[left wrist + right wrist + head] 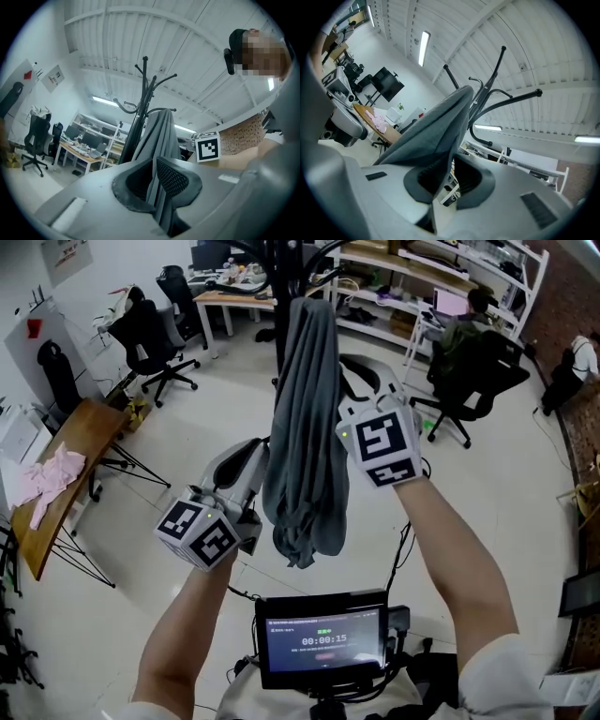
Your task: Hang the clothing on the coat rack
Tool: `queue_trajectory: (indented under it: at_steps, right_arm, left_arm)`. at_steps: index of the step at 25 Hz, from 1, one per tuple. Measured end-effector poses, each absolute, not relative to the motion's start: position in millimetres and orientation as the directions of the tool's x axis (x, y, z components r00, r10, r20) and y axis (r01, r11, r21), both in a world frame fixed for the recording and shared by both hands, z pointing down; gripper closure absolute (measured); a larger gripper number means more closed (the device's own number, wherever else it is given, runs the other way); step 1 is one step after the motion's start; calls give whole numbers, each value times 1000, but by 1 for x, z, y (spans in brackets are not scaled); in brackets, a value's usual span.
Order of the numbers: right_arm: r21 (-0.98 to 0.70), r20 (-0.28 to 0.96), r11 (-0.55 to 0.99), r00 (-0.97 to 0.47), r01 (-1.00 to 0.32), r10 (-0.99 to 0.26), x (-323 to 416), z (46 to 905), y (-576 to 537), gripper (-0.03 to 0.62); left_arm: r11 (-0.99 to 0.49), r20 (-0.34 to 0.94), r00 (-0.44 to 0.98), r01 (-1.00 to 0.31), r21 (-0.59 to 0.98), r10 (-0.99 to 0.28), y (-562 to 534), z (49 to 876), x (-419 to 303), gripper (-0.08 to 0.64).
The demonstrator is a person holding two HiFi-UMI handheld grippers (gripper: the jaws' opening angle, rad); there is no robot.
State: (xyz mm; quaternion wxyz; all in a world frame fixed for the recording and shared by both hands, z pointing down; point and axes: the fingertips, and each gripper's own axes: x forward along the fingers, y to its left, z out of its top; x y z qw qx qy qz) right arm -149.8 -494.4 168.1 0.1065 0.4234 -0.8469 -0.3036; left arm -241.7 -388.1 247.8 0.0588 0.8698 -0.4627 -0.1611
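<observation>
- One black coat rack (282, 306) stands on the pale floor (487, 493).
- A grey garment (305, 427) hangs from the rack's upper arms, its lower end bunched.
- Left gripper (154, 185): jaws clamped on a fold of the garment.
- Right gripper (451, 172): jaws slightly apart, with cloth between them lying against one pad only.

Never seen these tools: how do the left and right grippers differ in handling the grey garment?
The left gripper has its jaws pinched on the grey garment; the right gripper has its jaws apart, fabric loose between them. The left gripper sits near the garment's lower end, the right gripper nearer its middle. Both face the coat rack.
</observation>
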Motion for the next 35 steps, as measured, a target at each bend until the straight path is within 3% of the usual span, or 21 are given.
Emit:
queue_trajectory:
  at_steps: [35]
  right_arm:
    - [535, -103, 477, -614, -697, -783, -99, 185, -442, 532]
  left_arm:
    - [-618, -225, 576, -719, 319, -786, -360, 266, -221, 531]
